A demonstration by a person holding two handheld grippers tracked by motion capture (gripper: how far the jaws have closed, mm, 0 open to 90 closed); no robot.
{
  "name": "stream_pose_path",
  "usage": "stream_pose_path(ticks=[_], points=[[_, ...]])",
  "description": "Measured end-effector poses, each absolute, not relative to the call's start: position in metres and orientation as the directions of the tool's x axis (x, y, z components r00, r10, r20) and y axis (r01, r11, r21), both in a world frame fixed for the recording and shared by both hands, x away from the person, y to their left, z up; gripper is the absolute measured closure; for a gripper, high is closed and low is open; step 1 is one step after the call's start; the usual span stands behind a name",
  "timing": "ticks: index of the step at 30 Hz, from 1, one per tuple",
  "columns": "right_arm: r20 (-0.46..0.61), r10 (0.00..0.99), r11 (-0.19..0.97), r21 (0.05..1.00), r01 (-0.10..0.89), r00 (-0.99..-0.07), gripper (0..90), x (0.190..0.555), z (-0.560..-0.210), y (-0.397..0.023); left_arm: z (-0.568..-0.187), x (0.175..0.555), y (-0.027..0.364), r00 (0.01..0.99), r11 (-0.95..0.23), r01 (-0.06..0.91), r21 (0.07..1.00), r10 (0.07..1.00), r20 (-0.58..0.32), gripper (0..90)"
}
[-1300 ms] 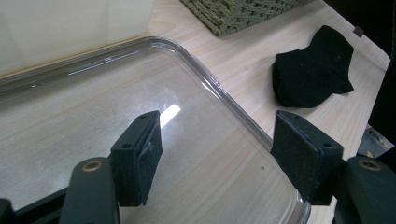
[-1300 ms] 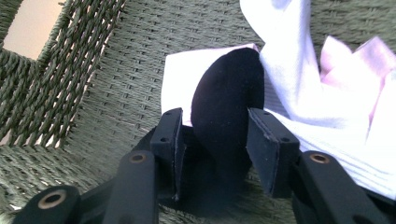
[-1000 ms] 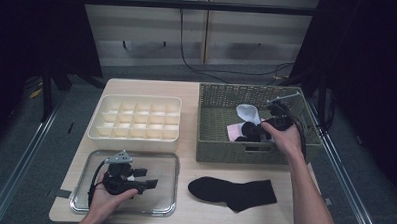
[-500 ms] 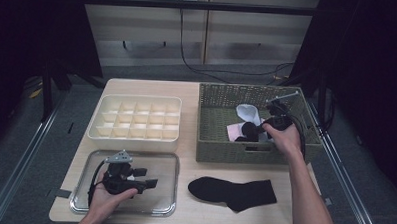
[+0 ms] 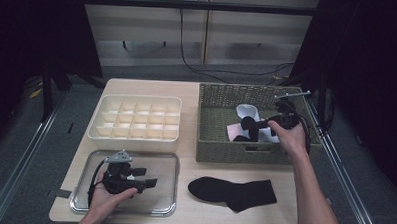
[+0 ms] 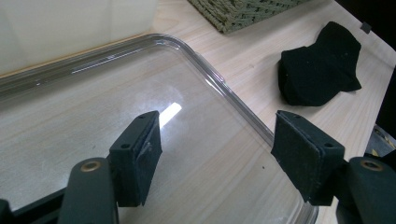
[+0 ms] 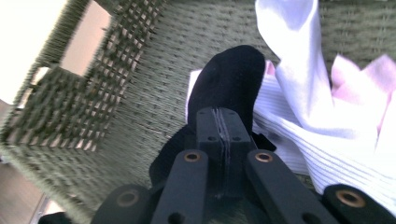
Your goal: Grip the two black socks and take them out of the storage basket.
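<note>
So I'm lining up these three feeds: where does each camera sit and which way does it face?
High view: above the person's side, looking forward and down at the table; both forearms, left tool, right tool.
Left gripper view: rides the left tool, open over the clear tray.
Right gripper view: rides the right tool, in the woven basket, shut on a black sock.
Shared: high and left gripper views both show the flat black sock.

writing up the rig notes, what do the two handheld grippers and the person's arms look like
Both are black: the left gripper has flat rectangular jaws with padded faces, brass-coloured pivot pins, a grey three-cornered plate and a looping black cable. The right gripper matches, with a black cable. Both forearms are bare; no sleeves visible.
</note>
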State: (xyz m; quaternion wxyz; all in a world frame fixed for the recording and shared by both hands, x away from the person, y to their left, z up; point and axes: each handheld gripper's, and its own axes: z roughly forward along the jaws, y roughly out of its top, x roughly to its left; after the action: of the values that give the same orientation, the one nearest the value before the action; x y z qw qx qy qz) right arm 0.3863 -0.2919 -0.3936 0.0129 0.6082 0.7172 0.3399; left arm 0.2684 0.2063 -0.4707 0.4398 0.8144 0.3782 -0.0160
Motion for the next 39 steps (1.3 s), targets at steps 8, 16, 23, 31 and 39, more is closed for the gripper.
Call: stream_pose_path(ticks=[8,16,23,31,39], points=[[0.43,0.858,-0.005,0.555,0.832,-0.281,88.7,0.384,-0.379,-0.294,-0.47,0.268,0.207,0.712,-0.32,0.626,0.711,0.607,-0.354,32.8],[0.472,0.837,-0.064,0.588,0.807,-0.278,88.7,0.382,-0.367,-0.299,-0.471,0.269,0.206,0.718,-0.326,0.621,0.713,0.602,-0.35,32.8],[0.473,0.827,-0.071,0.624,0.778,-0.304,88.7,0.38,-0.353,-0.297,-0.471,0.269,0.206,0.718,-0.326,0.62,0.713,0.603,-0.349,32.6],[0.475,0.819,-0.091,0.662,0.744,-0.323,88.7,0.377,-0.337,-0.298,-0.471,0.269,0.205,0.719,-0.328,0.619,0.714,0.603,-0.347,32.7],[0.471,0.819,-0.102,0.683,0.724,-0.329,88.7,0.375,-0.33,-0.297,-0.471,0.269,0.204,0.719,-0.329,0.621,0.712,0.602,-0.348,33.0]])
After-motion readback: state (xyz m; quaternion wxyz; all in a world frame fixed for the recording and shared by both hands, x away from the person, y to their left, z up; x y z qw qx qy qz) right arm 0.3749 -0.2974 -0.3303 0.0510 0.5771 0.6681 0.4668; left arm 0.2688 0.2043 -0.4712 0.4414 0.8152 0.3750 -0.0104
